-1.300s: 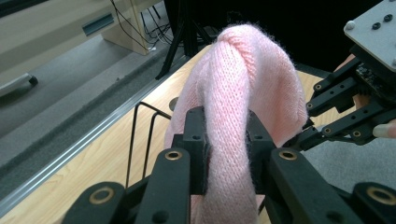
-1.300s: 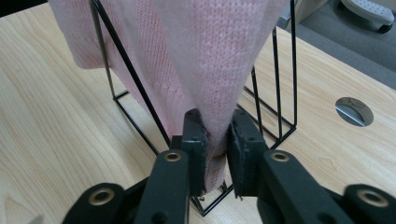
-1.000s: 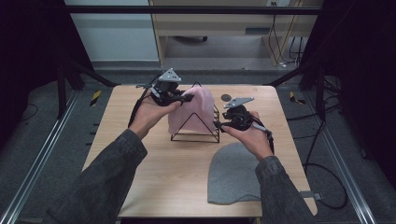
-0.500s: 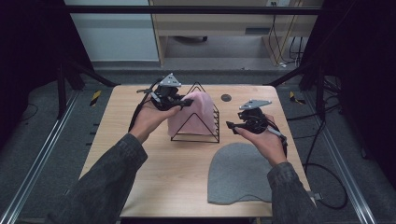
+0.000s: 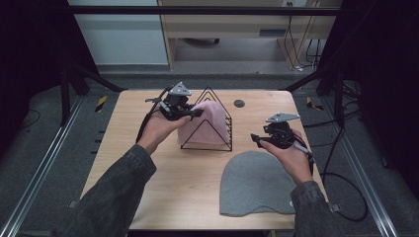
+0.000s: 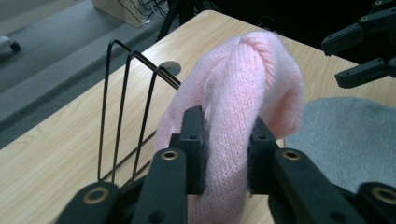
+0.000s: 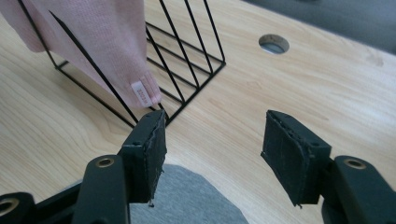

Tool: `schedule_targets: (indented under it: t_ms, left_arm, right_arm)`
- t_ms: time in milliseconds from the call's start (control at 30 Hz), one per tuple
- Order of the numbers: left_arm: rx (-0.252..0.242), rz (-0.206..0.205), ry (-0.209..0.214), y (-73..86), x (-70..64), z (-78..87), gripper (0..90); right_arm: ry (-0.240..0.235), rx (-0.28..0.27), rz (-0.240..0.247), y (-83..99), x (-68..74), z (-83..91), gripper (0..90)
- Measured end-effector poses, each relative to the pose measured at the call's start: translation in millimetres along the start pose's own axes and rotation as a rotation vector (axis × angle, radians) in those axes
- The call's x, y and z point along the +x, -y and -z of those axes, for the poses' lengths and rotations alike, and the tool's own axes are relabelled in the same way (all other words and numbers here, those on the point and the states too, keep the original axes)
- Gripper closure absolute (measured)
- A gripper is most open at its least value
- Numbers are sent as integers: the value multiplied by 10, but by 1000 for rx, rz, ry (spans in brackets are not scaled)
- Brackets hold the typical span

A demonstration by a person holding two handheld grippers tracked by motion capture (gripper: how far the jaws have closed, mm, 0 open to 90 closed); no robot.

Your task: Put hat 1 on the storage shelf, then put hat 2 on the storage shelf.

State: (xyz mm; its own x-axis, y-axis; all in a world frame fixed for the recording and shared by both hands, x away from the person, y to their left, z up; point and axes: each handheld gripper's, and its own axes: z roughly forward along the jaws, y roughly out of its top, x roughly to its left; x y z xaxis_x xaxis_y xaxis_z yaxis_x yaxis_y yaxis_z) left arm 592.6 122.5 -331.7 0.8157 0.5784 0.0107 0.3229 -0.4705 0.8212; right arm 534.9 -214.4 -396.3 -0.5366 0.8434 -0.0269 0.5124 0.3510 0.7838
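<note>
Draping pink knit beanie (image 6: 243, 107) over wire rack (image 5: 210, 123): left gripper (image 6: 224, 154) clamped on it, right gripper (image 7: 212, 154) spread, empty. Next: release, fetch grey beanie (image 5: 254, 182).

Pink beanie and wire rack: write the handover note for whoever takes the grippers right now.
Left gripper: shut on the pink beanie, pinching a fold of knit between its fingers.
Right gripper: open, holding nothing, above the near right of the table, beside the rack.
Pink beanie: draped over the black wire rack at the table's middle.
Grey beanie: flat on the table, near right.
Done: pink beanie sits on the rack.
Left: probably release it, then deal with the grey one.
</note>
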Motion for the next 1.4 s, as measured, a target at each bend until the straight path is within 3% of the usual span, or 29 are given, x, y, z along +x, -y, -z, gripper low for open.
schedule_targets:
  t_ms: [100,233,400,500,567,667,767,933,1167,1400]
  left_arm:
    - [-27,20,4,6,-21,47,480]
    - [-44,-14,-19,80,-66,177,324]
    - [-55,-18,-60,315,-35,395,220]
    - [-25,-22,-91,483,4,519,157]
    - [-5,-12,-110,617,34,596,125]
    - [42,-26,-180,874,45,684,109]
    - [81,-11,-186,1170,46,749,100]
    - [99,1,-219,1496,9,810,100]
    - [111,-4,-265,1744,-13,885,101]
    - [110,50,-264,1898,64,915,105]
  right_arm:
    - [1,17,-11,60,-42,-26,382]
    - [37,46,-36,156,-113,-42,354]
    - [36,91,-79,299,-192,-71,300]
    - [4,126,-94,372,-220,-100,265]
    - [6,146,-89,418,-233,-131,304]
    - [-8,203,-97,523,-255,-194,356]
    - [-13,236,-105,615,-277,-251,369]
    - [-19,269,-103,669,-267,-311,408]
    - [-10,309,-83,659,-243,-339,417]
    - [-10,318,-96,706,-302,-375,419]
